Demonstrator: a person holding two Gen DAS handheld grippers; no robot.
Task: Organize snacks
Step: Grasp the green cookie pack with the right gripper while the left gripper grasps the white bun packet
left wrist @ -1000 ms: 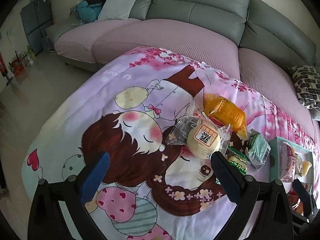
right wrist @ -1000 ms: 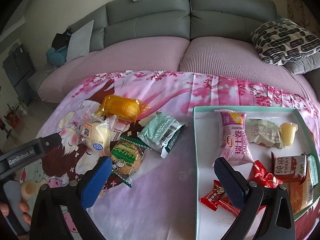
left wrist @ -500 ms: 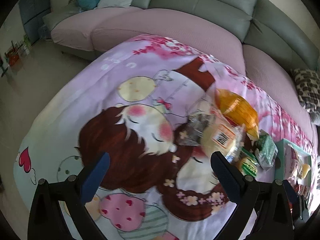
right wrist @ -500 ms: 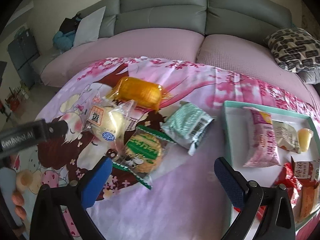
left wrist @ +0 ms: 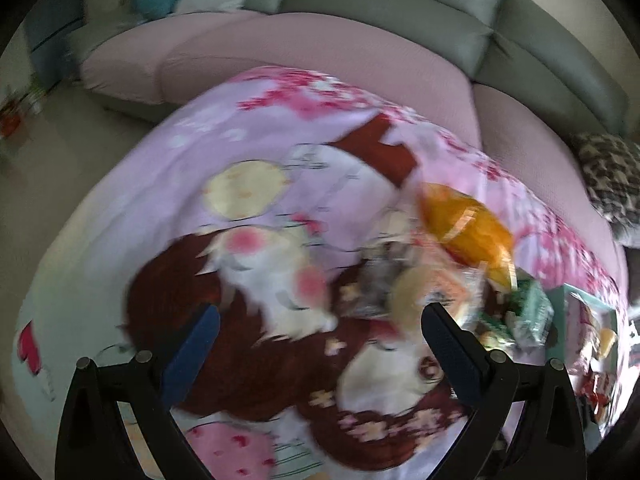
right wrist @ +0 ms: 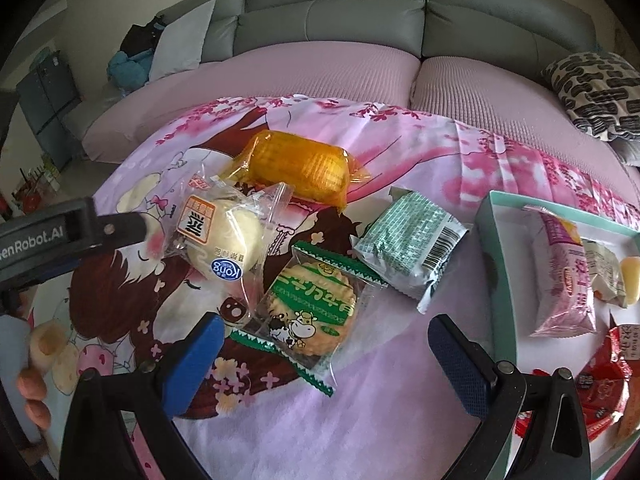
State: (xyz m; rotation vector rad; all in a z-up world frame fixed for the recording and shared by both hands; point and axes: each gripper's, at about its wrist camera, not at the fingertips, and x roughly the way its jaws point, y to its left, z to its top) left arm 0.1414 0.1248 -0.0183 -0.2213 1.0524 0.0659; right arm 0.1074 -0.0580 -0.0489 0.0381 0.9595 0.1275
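Four loose snacks are seen on the cloth in the right wrist view: an orange pack, a bun, a cookie and a green pack. The cookie wrapper is overlapped by the bun wrapper at one corner, and the green pack lies just beside it. One tray is set at the right, where at least five items are held: a pink pack, a pale pack, a small yellow piece and red wrappers; the exact count at the edge cannot be told.

Both claws are released and nothing is gripped. The right gripper is held over the cloth with the cookie between its spread fingers. The left gripper is held wide over the cartoon print, its view blurred; the bun lies just beyond its right finger. Behind the cloth one sofa is seen, with a patterned cushion at the right.
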